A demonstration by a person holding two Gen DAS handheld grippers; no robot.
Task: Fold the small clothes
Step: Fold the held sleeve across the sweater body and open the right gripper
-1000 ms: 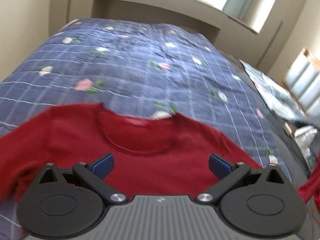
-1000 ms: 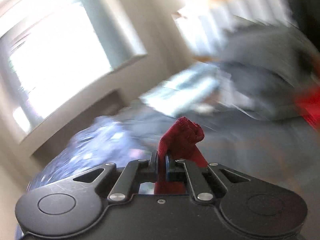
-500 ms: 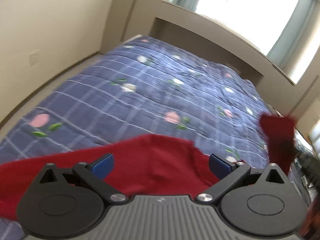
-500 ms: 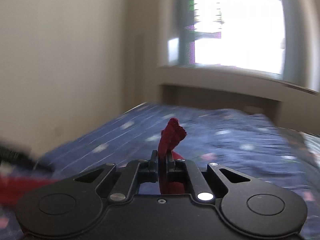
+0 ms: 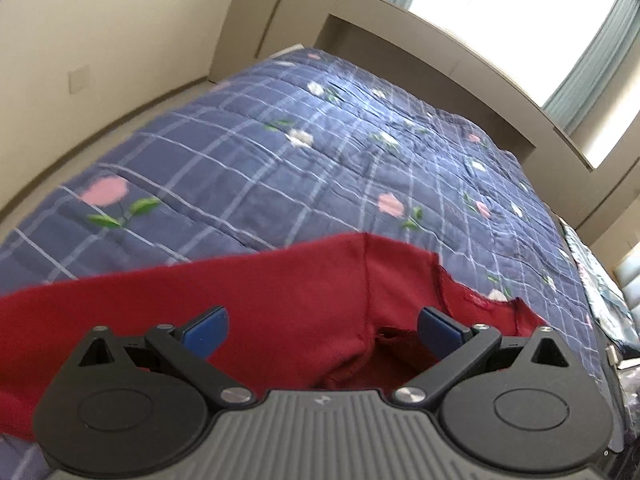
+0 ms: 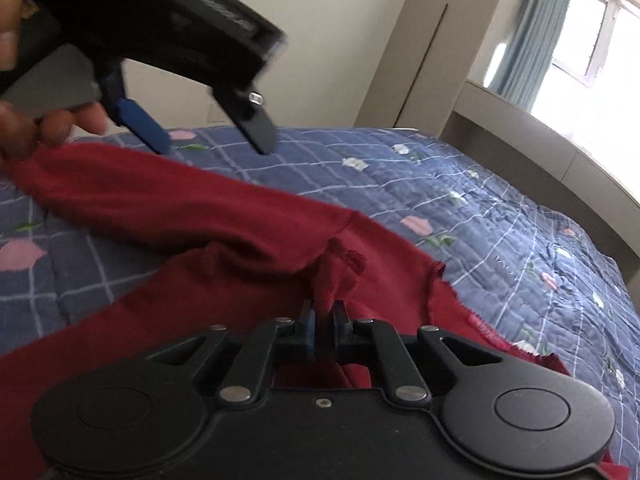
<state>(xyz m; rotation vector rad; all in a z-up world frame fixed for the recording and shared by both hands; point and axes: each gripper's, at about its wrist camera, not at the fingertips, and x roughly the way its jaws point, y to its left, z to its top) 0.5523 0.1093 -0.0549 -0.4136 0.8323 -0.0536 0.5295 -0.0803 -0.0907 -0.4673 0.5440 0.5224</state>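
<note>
the red garment point(image 6: 168, 216) lies spread on the blue quilt point(image 6: 500, 216). the right gripper point(image 6: 323, 320), jaws just easing apart, seems to still pinch a bunched fold. at 10 o'clock the left gripper point(image 6: 208, 136) hangs wide, empty.

Count: one red garment point(image 5: 288, 304), one quilt point(image 5: 320, 160) (blue, floral), two grippers: left gripper point(image 6: 212, 136), right gripper point(image 6: 324, 320). One hand point(image 6: 24, 120), probably; blurred.

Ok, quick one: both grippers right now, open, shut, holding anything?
Left gripper: open, over the red top, gripping nothing.
Right gripper: jaws just been opening, narrow gap, red cloth still between them; grip cannot be told.
</note>
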